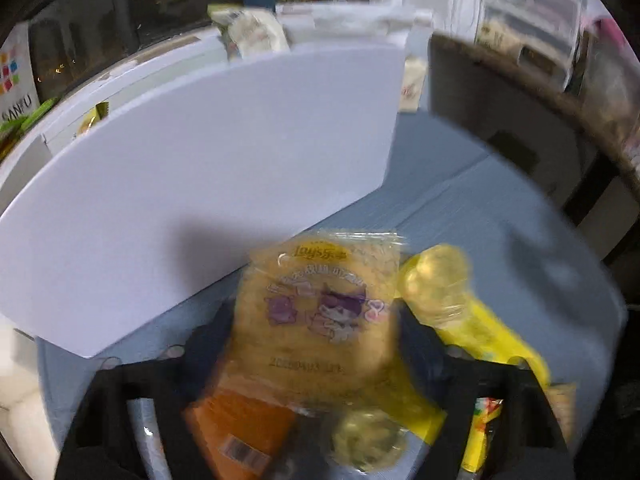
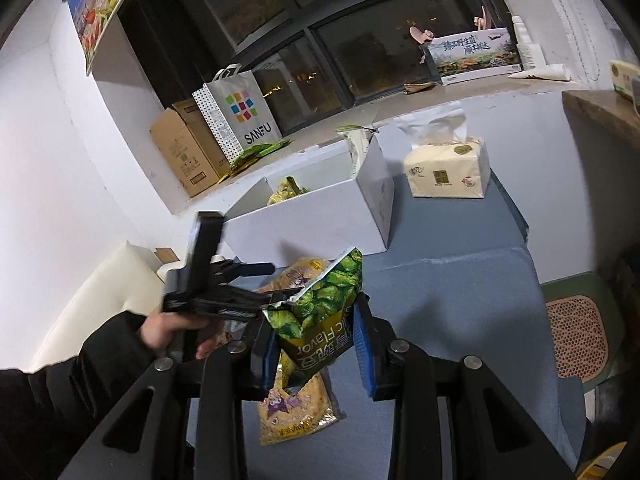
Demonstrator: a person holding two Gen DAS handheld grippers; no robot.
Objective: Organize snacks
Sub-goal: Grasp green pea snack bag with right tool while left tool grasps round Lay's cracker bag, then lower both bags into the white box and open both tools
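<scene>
My left gripper is shut on a yellow Lay's snack packet with purple cartoon figures, held above the blue table just in front of the white box. The view is blurred. My right gripper is shut on a green pea snack bag, lifted over the table. The left gripper and its packet show beyond it, near the white box. Another yellow packet lies on the table under my right gripper.
Yellow and orange snack packs lie on the table beside my left gripper. The box holds a green-yellow snack. A tissue pack stands right of the box. A cardboard box and a SANFU bag stand on the window sill.
</scene>
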